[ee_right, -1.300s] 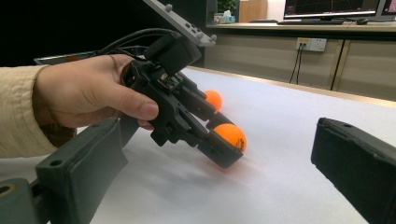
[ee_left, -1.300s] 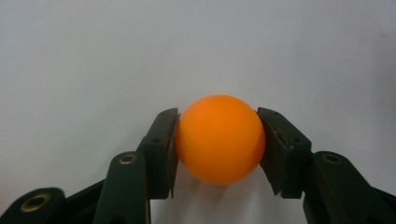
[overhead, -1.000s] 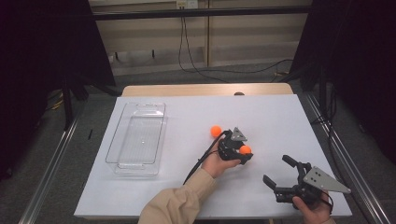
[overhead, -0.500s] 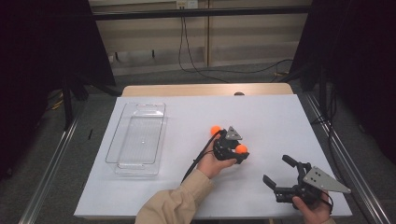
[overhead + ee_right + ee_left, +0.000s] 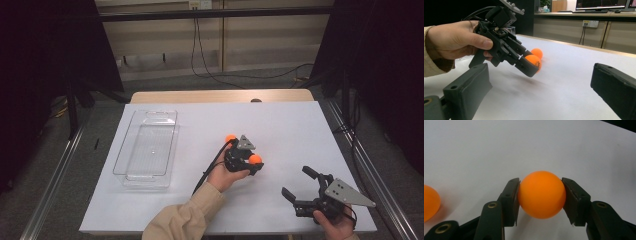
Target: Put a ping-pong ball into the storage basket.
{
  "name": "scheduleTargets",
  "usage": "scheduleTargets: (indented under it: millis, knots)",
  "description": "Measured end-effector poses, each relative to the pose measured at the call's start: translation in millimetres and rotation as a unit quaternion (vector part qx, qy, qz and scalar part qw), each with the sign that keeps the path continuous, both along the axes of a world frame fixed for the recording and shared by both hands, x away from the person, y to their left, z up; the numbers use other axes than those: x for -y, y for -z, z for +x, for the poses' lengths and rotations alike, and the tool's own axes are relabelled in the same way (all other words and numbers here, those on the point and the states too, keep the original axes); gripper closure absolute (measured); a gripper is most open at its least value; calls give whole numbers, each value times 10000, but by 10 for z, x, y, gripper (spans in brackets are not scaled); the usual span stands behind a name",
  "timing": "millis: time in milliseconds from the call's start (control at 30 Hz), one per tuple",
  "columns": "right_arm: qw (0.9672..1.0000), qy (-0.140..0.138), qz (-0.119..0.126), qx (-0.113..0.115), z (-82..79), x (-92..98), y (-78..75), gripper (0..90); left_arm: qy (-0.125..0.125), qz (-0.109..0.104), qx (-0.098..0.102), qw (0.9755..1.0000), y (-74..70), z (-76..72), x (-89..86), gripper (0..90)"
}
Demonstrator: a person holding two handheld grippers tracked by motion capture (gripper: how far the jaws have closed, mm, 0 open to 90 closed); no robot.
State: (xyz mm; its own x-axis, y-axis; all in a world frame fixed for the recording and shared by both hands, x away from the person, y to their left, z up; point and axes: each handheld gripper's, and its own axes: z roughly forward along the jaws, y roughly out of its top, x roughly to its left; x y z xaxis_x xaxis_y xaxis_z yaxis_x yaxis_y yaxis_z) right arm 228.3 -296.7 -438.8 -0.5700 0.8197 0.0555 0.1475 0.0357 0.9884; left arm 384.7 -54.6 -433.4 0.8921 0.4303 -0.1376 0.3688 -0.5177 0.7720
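Observation:
An orange ball point(image 5: 256, 158) sits between the pads of my left gripper point(image 5: 254, 161), which a hand holds near the middle of the white table point(image 5: 300, 130). In the left gripper view the ball point(image 5: 541, 194) is squeezed between both black pads point(image 5: 511, 200), so the left gripper point(image 5: 541, 180) is shut on it. From the right gripper view this ball point(image 5: 534, 61) hangs slightly above the table over a faint shadow. A second orange ball point(image 5: 230, 138) lies on the table just behind the left gripper. My right gripper point(image 5: 296, 181) rests at the front right, jaws wide open with nothing between them.
A clear plastic tray point(image 5: 145, 147) stands on the left part of the table, with nothing in it. A black cable point(image 5: 207, 170) trails from the left gripper toward the front. The table's front edge lies close to the right gripper.
My left gripper, still shut on the orange ball, has shifted slightly to the left. The right gripper and the second ball have stayed put.

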Motion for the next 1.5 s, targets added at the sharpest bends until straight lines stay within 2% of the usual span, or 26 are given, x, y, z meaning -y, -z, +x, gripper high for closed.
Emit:
scheduleTargets:
  millis: [167, 400, 1500]
  knots:
    - [10000, 4, 1, 3, -1, -3, -2, 18, -67, 29, -2, 10000, -8, 3, -37, 509]
    - [10000, 5, 7, 13, -1, -2, -4, 18, -137, -36, -21, 9999, -16, 9, -77, 509]
    - [10000, -4, -3, 31, -3, -9, -11, 17, -274, -12, -10, 9996, -59, -5, -279, 509]
